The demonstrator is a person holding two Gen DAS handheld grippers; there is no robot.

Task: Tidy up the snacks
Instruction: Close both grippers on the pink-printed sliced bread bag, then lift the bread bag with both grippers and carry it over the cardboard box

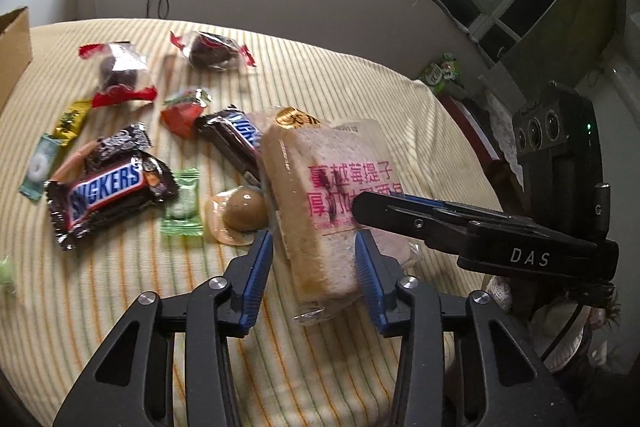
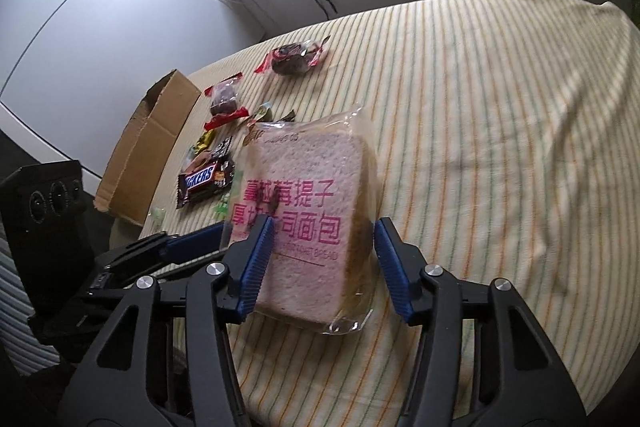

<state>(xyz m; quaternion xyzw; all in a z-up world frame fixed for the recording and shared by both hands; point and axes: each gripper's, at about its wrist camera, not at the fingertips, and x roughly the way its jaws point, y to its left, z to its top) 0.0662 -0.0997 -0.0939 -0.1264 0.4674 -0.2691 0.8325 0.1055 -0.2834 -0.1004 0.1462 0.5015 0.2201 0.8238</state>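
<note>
A clear packet of sliced bread (image 1: 320, 187) with pink print lies on the striped cloth, tilted a little. In the left wrist view my left gripper (image 1: 314, 259) straddles its near end, and both blue pads touch its sides. A finger (image 1: 400, 211) of my right gripper crosses the packet's printed face from the right. In the right wrist view the bread packet (image 2: 312, 195) sits between the pads of my right gripper (image 2: 320, 259): the left pad presses on the face, the right pad meets the crust side. A left-gripper finger (image 2: 192, 243) reaches the packet's left edge.
Loose snacks lie left of the bread: a Snickers bar (image 1: 108, 191), a second one (image 1: 232, 139), two dark cakes in red-ended wrappers (image 1: 120, 71), a green sweet (image 1: 182, 203) and a packed egg (image 1: 240, 213). An open cardboard box (image 2: 148, 147) stands at the cloth's left edge.
</note>
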